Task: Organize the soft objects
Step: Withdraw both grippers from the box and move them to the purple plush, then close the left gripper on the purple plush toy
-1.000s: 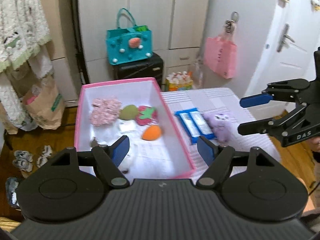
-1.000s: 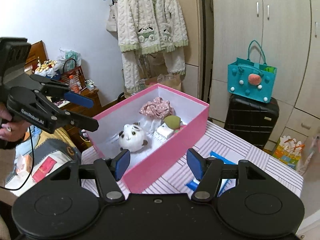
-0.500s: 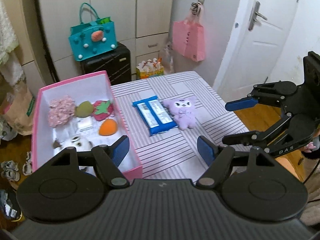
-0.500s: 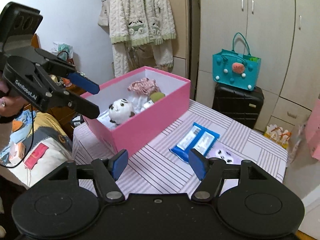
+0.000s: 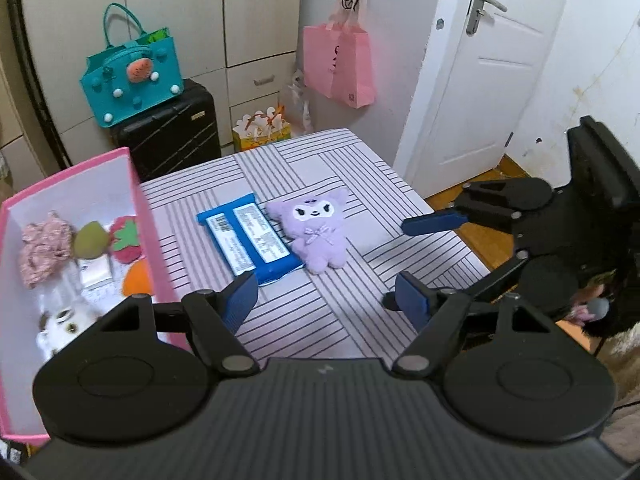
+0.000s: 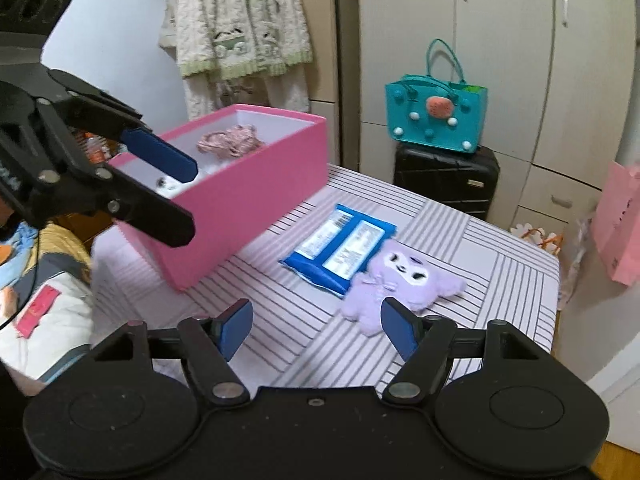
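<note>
A purple plush toy (image 5: 318, 236) lies on the striped table (image 5: 352, 320), touching a blue packet (image 5: 248, 240) on its left. The pink box (image 5: 140, 208) at the left holds a pink ruffled cloth (image 5: 42, 244), a green ball (image 5: 90, 234), a strawberry (image 5: 126, 238), an orange piece (image 5: 138, 284) and a white plush (image 5: 60, 324). My left gripper (image 5: 326, 300) hangs open and empty above the table, short of the packet. My right gripper (image 6: 318, 330) is opening with nothing between its fingers, just short of the purple plush (image 6: 400, 284). Each gripper shows in the other's view: the right gripper (image 5: 412, 260), the left gripper (image 6: 188, 200).
A teal bag (image 5: 132, 80) sits on a black suitcase (image 5: 172, 132) behind the table. A pink bag (image 5: 340, 64) hangs on the wall beside a white door (image 5: 480, 80). The table's right edge (image 5: 440, 216) drops to a wooden floor. A person's sleeve (image 6: 48, 312) is at the left.
Both views swung from the pink box toward the packet and purple plush. The right gripper came down closer to the table and its fingers spread wider. The left gripper moved sideways, still open.
</note>
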`<state>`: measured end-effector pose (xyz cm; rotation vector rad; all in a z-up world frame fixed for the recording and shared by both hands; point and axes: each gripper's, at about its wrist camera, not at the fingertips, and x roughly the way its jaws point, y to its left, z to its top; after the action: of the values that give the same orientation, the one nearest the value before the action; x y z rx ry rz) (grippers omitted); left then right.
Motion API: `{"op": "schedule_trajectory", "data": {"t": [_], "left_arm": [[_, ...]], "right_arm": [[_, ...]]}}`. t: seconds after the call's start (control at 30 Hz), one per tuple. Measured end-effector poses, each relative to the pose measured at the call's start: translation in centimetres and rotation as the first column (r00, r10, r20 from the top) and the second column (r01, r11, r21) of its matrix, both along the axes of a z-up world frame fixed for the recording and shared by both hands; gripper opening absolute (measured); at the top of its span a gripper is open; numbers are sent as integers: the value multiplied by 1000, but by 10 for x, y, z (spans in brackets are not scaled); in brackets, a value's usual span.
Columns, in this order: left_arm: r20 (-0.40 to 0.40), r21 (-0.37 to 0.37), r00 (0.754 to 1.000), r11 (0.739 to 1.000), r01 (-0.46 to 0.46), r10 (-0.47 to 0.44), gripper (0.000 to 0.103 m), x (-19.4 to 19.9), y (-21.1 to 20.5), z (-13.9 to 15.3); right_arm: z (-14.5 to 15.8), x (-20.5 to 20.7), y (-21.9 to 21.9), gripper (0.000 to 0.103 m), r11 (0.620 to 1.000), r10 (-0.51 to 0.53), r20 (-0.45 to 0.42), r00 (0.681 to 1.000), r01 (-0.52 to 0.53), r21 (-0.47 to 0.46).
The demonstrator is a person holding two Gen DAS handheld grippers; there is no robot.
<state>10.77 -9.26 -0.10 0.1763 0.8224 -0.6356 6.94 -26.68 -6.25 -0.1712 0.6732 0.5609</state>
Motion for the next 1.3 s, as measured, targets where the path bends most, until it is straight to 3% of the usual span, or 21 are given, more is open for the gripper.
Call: {"op": "schedule_trajectory", "data": {"t": [0.17, 0.27, 0.3, 0.43, 0.6, 0.8, 0.9, 1.03, 1.17, 1.3], "left_arm": [[6, -17, 1000, 1000, -2, 2, 75, 10, -10, -27], [21, -53, 1000, 999, -14, 15, 75, 18, -15, -38], [30, -71, 999, 997, -24, 26, 75, 21, -17, -41], [29, -129, 997, 990, -63, 67, 75, 34, -24, -59], [-43, -160, 993, 980, -116, 110, 75, 58, -40, -87], [-47, -158, 985, 972, -174, 168, 72, 85, -57, -107], [-94, -148, 980, 971, -185, 173, 68, 97, -59, -120], [-124, -164, 980, 970, -177, 158, 53, 102, -60, -131], [-148, -180, 978, 969, -170, 144, 52, 98, -66, -137], [-171, -178, 974, 968, -179, 149, 52, 98, -75, -143]], "right_arm": [[-28, 8, -3, 75, 999, -39, 62, 997, 40, -24], [-41, 16, -6, 78, 998, -60, 94, 994, 63, -29], [-45, 18, -6, 84, 997, -64, 102, 993, 67, -27], [-59, 24, -5, 85, 996, -87, 141, 986, 90, -16], [-74, 41, 1, 85, 991, -129, 116, 985, 132, -16], [-84, 60, 6, 85, 988, -153, 80, 985, 155, -25], [-87, 64, 7, 80, 990, -137, 47, 989, 139, -28], [-83, 67, -3, 70, 989, -127, 10, 992, 126, 71], [-80, 60, -2, 67, 991, -132, 67, 989, 131, 20], [-84, 63, -9, 66, 986, -162, 31, 986, 162, 28]]}}
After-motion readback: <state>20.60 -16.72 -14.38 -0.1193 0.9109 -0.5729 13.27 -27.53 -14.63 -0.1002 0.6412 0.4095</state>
